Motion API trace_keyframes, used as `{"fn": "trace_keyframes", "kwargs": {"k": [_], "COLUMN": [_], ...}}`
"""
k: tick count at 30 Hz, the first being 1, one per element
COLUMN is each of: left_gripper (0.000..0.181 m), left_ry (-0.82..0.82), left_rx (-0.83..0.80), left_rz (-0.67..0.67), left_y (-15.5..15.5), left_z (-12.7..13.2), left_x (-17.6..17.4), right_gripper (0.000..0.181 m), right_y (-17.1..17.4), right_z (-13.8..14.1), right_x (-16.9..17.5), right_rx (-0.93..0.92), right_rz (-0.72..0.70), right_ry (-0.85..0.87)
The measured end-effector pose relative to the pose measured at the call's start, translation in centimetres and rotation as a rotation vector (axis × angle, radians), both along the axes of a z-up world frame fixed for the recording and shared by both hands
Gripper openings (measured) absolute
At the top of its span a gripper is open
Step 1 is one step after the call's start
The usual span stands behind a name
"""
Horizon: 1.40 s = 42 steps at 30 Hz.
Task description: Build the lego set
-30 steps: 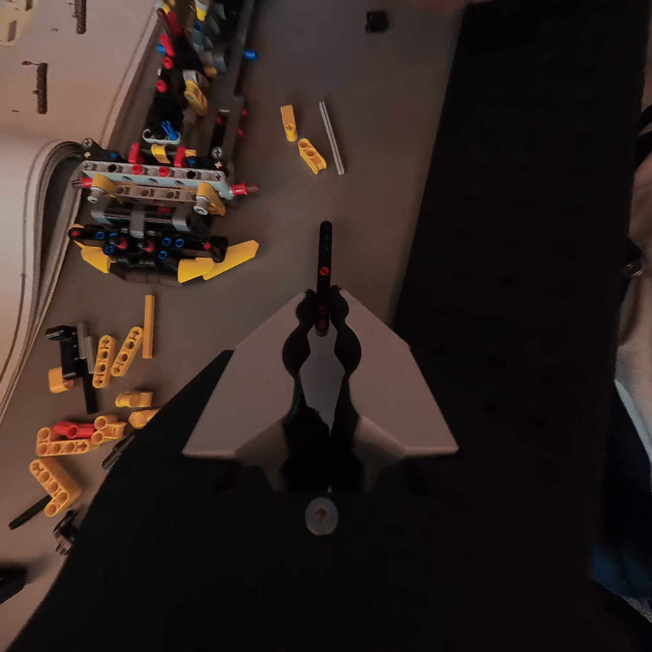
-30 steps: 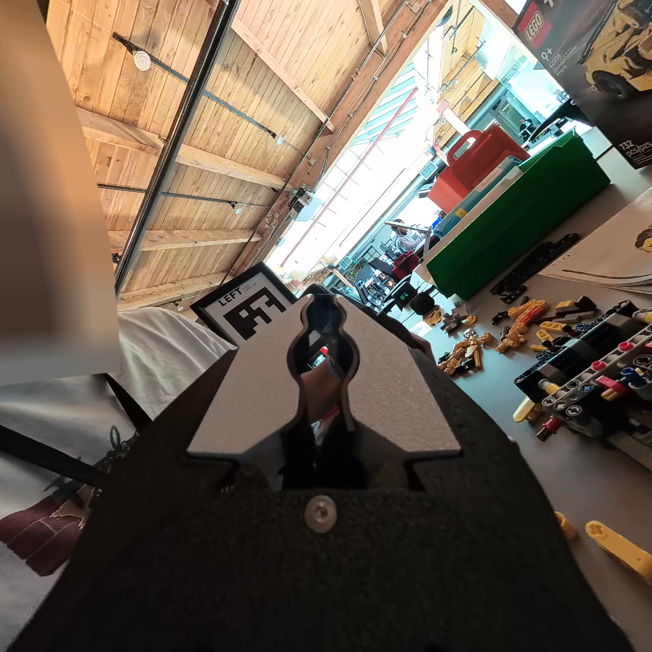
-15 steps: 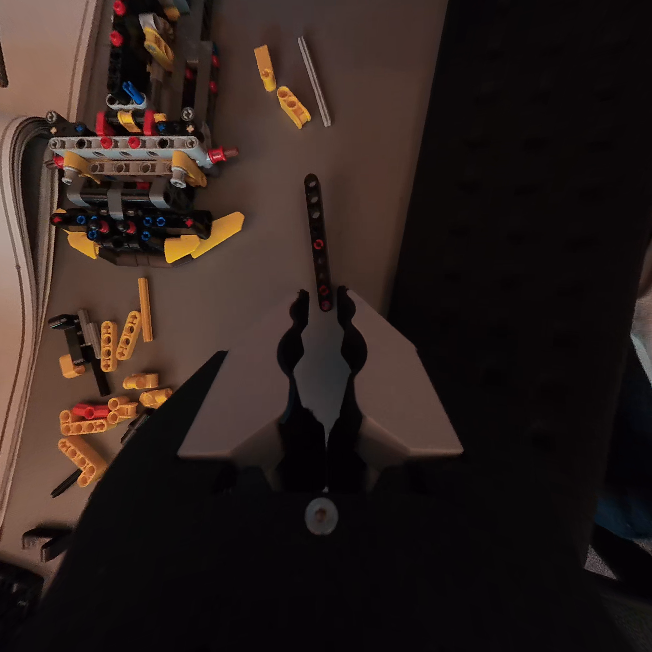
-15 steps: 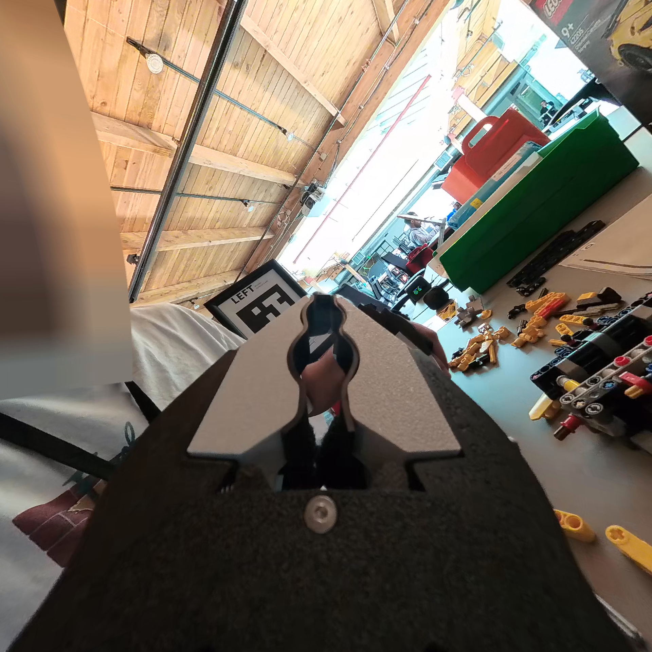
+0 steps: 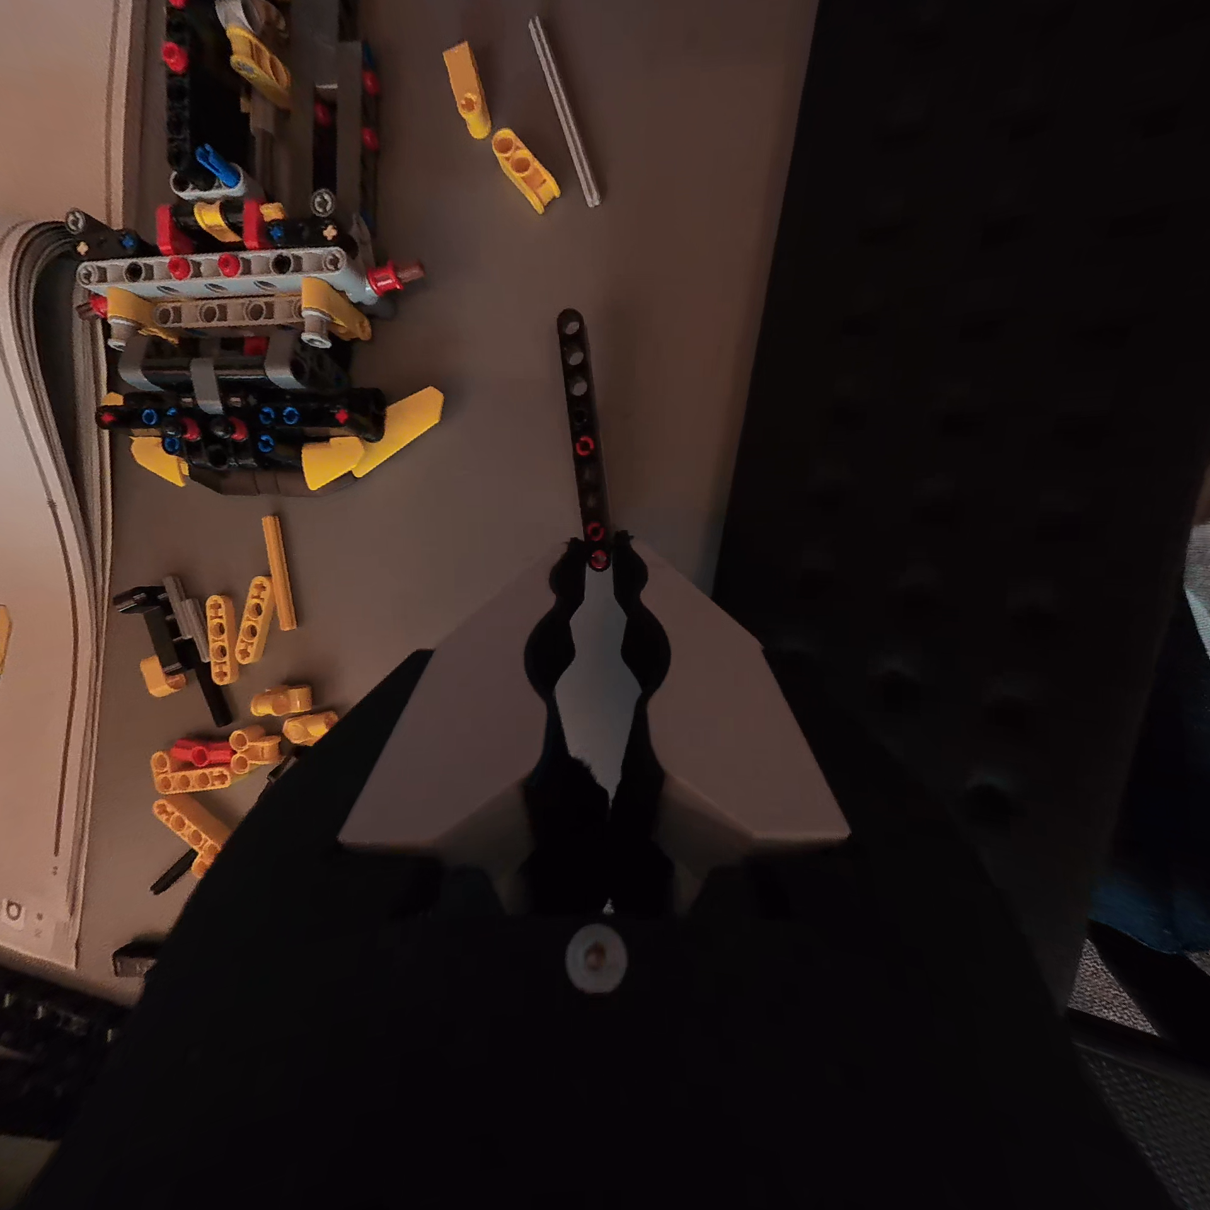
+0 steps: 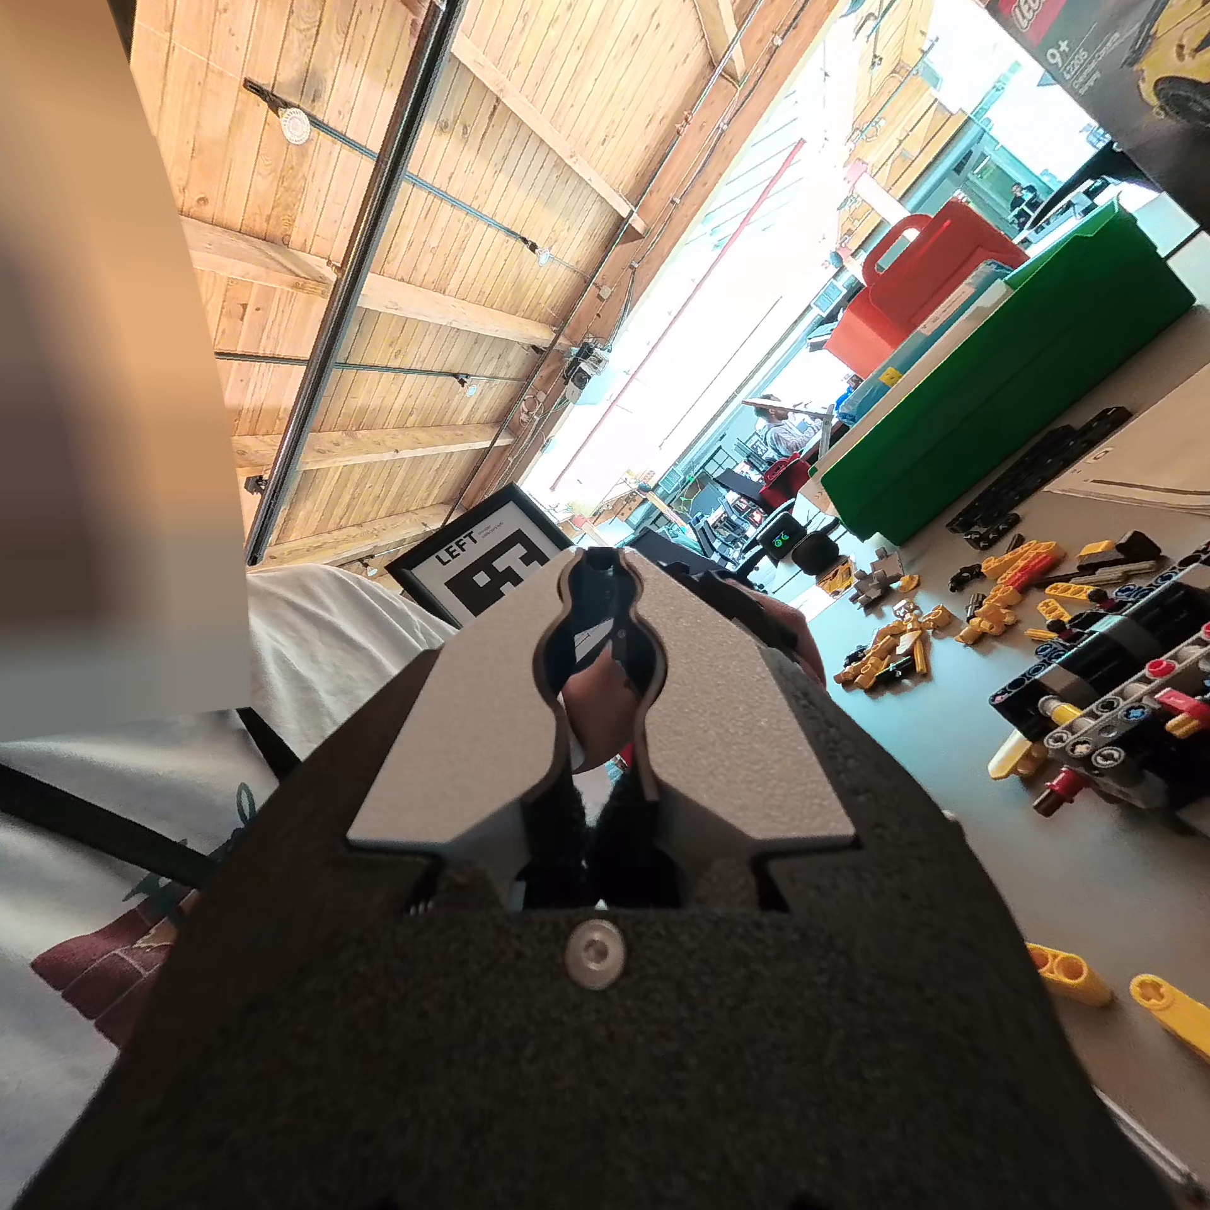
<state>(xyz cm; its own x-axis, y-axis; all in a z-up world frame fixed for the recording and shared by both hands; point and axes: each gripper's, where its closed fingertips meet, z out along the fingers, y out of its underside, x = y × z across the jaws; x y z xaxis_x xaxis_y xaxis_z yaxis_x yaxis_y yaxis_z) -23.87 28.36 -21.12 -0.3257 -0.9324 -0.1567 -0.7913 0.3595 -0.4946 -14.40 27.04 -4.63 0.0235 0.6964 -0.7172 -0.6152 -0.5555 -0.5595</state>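
Observation:
In the left wrist view my left gripper (image 5: 597, 556) is shut on the near end of a long black beam (image 5: 579, 406) with red pins in its holes. The beam points forward over the grey table (image 5: 497, 524). The half-built black, grey and yellow model (image 5: 222, 340) lies to the left of it. In the right wrist view my right gripper (image 6: 602, 566) is raised and points at the left gripper's marker tag (image 6: 497, 569) and a hand (image 6: 596, 707). Its tips are shut on a small black part (image 6: 601, 558). The model (image 6: 1113, 707) lies at that view's right.
Two yellow connectors (image 5: 517, 157) and a pale grey axle (image 5: 563, 111) lie beyond the beam. Loose yellow, red and black parts (image 5: 222, 628) lie at the left beside a booklet (image 5: 39, 589). A large dark shape (image 5: 949, 327) fills the right. A green bin (image 6: 1015, 393) and a red case (image 6: 930, 281) stand farther off. About 20 centimeters separates my left fingertips from my right.
My left jaws opened, slid back along the black beam and closed again on its near end, so more of the beam sticks out. The right gripper tilted slightly and stayed shut.

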Motion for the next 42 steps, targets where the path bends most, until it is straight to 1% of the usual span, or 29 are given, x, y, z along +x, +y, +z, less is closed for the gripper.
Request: {"fn": "trace_keyframes", "kwargs": {"k": [4, 5, 6, 7, 9, 11, 12, 13, 14, 17, 19, 21, 25, 33, 38, 42], "left_gripper": [0.006, 0.006, 0.006, 0.006, 0.006, 0.006, 0.006, 0.005, 0.006, 0.006, 0.005, 0.006, 0.006, 0.006, 0.006, 0.006], "left_ry": [0.005, -0.024, -0.078, -0.167, -0.433, -0.687, -0.774, -0.828, -0.860, -0.898, -0.893, -0.884, -0.886, -0.897, -0.897, -0.862], "left_rx": [-0.043, -0.068, -0.126, -0.201, -0.411, -0.719, -0.886, -1.006, -1.076, -1.215, -1.236, -1.198, -1.167, -1.153, -1.127, -1.051], "left_rz": [-0.008, 0.003, 0.019, 0.042, 0.132, 0.250, 0.253, 0.241, 0.235, 0.190, 0.173, 0.151, 0.142, 0.137, 0.115, 0.065], "left_y": [0.4, 0.7, 0.7, 0.8, 1.7, 3.5, 3.6, 3.5, 3.5, 2.6, 2.1, 1.5, 1.5, 1.4, 1.1, 0.8], "left_z": [0.1, 0.6, 1.6, 3.3, 8.5, 13.4, 15.1, 16.0, 16.3, 16.1, 15.7, 15.5, 15.5, 15.4, 15.5, 15.2], "left_x": [-0.2, 0.1, 0.7, 1.7, 4.4, 6.5, 7.2, 7.9, 8.6, 9.8, 10.2, 10.4, 10.5, 10.5, 10.4, 10.1], "right_gripper": [0.006, 0.006, 0.007, 0.006, 0.006, 0.006, 0.006, 0.006, 0.006, 0.006, 0.006, 0.007, 0.006, 0.007, 0.007, 0.006], "right_y": [0.0, 0.0, 0.2, 0.3, 1.0, 1.7, 2.0, 2.3, 2.4, 2.9, 2.9, 2.9, 2.9, 2.8, 2.5, 2.2], "right_z": [0.0, 0.0, 0.0, 0.0, -0.1, -1.0, -1.3, -1.5, -1.4, -0.9, -0.7, -1.3, -1.4, -1.2, -1.3, -1.5], "right_x": [0.1, 0.2, 0.4, 0.8, 1.7, 1.4, 0.8, 0.3, 0.0, 0.6, 1.0, 0.6, 0.6, 0.7, 0.4, 0.2], "right_rx": [0.003, 0.004, 0.006, 0.011, 0.030, 0.057, 0.085, 0.110, 0.131, 0.104, 0.101, 0.083, 0.074, 0.067, 0.049, 0.012], "right_rz": [-0.004, -0.013, -0.030, -0.056, -0.156, -0.247, -0.273, -0.301, -0.318, -0.313, -0.310, -0.285, -0.273, -0.260, -0.216, -0.153], "right_ry": [-0.006, -0.009, -0.015, -0.025, -0.093, -0.265, -0.355, -0.431, -0.461, -0.403, -0.383, -0.399, -0.393, -0.358, -0.326, -0.291]}}
